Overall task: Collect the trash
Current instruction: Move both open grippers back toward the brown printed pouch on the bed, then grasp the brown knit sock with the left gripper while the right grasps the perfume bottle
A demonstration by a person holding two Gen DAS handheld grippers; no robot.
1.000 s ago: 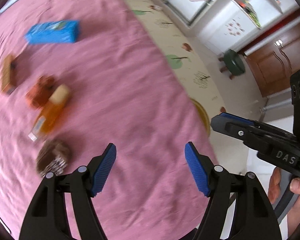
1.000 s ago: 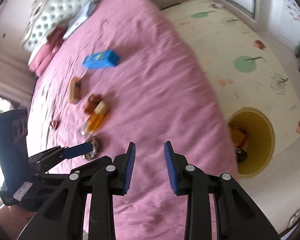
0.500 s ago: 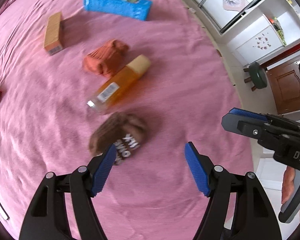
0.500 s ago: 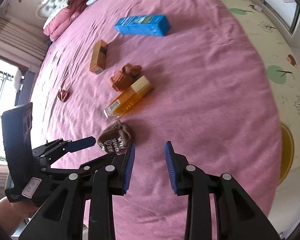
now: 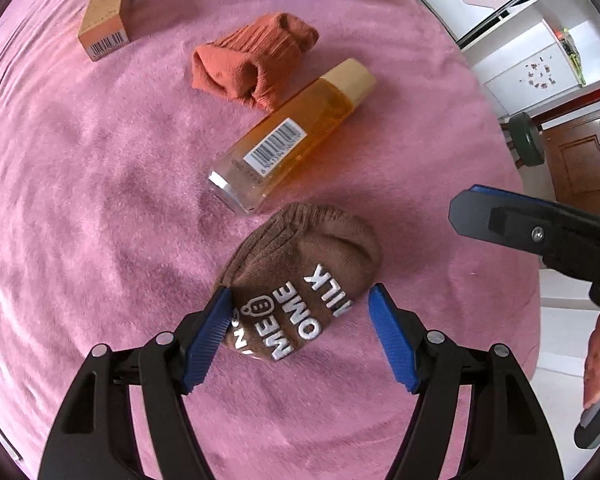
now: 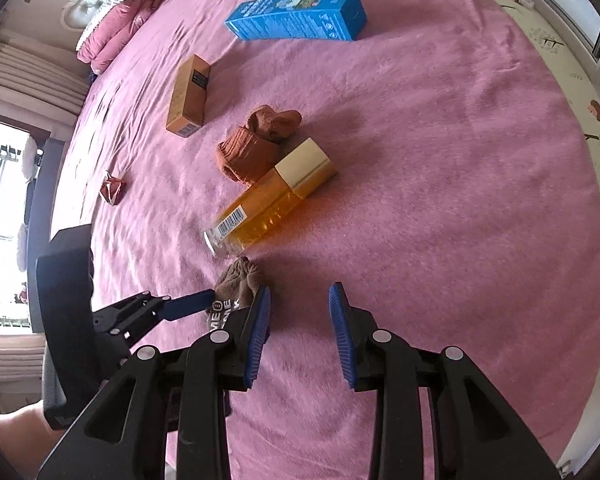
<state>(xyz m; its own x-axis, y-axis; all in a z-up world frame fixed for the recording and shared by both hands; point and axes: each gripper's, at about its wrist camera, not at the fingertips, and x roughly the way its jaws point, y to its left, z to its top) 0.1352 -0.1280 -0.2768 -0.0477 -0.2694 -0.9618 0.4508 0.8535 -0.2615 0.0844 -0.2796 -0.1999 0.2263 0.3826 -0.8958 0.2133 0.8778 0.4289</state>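
the left gripper (image 5: 298, 300) stands spread astride the near end of the crumpled brown lettered sock (image 5: 304, 276) on the pink bedspread (image 5: 100, 200), near the orange bottle (image 5: 292, 136); lower further, then pinch the cloth. the right gripper (image 6: 298, 304) hangs part-open, empty

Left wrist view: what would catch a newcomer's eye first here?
The brown sock with white lettering, lying on the pink bedspread between the open fingers of the left gripper. Just beyond it lies an amber bottle, with a crumpled orange sock behind.
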